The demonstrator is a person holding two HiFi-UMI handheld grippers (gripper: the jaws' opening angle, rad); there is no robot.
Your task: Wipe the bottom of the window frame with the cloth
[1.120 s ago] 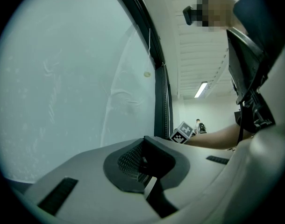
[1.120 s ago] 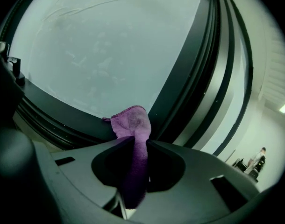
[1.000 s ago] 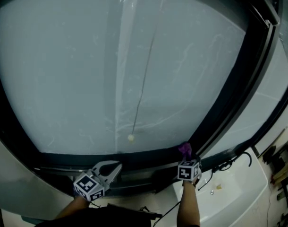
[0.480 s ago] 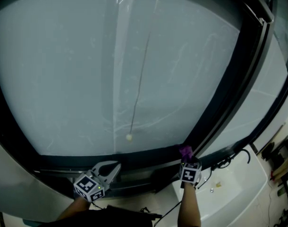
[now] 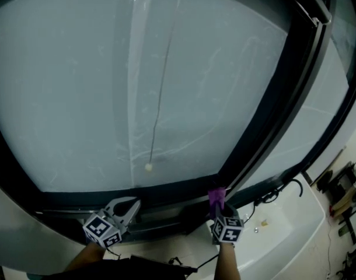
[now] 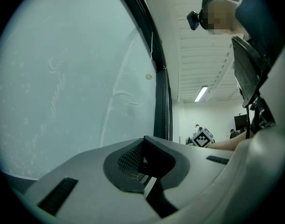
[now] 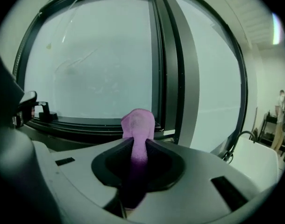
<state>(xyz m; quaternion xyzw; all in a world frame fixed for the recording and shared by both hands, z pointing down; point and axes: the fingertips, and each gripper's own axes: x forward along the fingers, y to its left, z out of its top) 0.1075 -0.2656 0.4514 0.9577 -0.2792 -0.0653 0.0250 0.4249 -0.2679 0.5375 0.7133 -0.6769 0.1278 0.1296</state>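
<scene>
The dark bottom rail of the window frame (image 5: 166,194) runs under a large frosted pane. A purple cloth (image 5: 216,196) sticks out of my right gripper (image 5: 218,207), which is shut on it, and the cloth's tip rests at the rail just left of the slanted mullion's foot. The right gripper view shows the cloth (image 7: 138,122) bunched above the jaws of the right gripper (image 7: 138,141), with the rail (image 7: 86,125) beyond. My left gripper (image 5: 124,206) hovers by the rail further left, shut with nothing in it. Its pads (image 6: 133,160) meet in the left gripper view.
A blind cord with a small bead (image 5: 148,167) hangs before the pane. A thick dark mullion (image 5: 271,109) rises at the right. A white ledge (image 5: 283,226) with a black cable (image 5: 277,194) lies beyond it, tools (image 5: 341,197) at far right. A person (image 7: 279,115) stands far off.
The head view has swung, so everything sits lower and further left. The right gripper with the cloth has drawn slightly back and left from the mullion's foot. The left gripper stays by the rail.
</scene>
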